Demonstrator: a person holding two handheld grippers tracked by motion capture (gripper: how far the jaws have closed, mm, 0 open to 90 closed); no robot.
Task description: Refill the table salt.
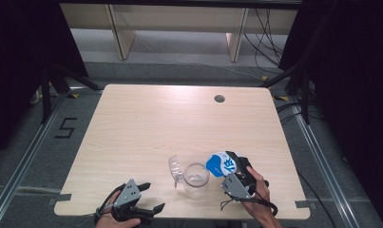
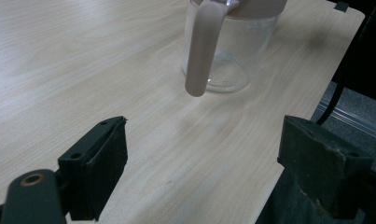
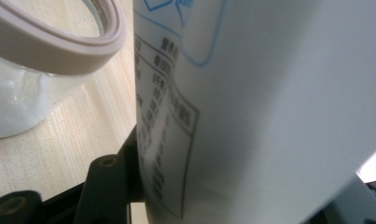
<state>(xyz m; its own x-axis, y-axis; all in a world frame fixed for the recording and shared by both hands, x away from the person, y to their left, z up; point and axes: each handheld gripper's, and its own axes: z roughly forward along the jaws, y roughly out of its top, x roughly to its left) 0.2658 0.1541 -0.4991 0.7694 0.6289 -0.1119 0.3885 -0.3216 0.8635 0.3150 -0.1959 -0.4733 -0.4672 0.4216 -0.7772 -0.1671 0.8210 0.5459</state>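
My right claw (image 1: 233,167) is clamped on a blue and white carton (image 1: 221,164), one black jaw pressed against its printed side in the right gripper view, and I hold the carton tilted over toward the jug (image 1: 196,179), its top end close above the jug's rim. In the right gripper view the carton (image 3: 251,107) stands just beside the jug's pinkish rim (image 3: 69,51), though I cannot tell whether the two touch. The jug is clear glass with that pale rim and a pale handle (image 2: 202,46), and it stands upright on the desk (image 1: 146,128) near the front edge, a little right of the middle. Its hinged clear lid (image 1: 174,167) is flipped open to the left. My left claw (image 1: 147,197) rests at the front edge toward the left corner, well apart from the jug, jaws spread wide and holding nothing. In the left gripper view the jug (image 2: 232,56) stands ahead with its handle turned toward me, bare wood between my jaws. A small round hole (image 1: 219,99) sits near the desk's far edge, toward the right corner.
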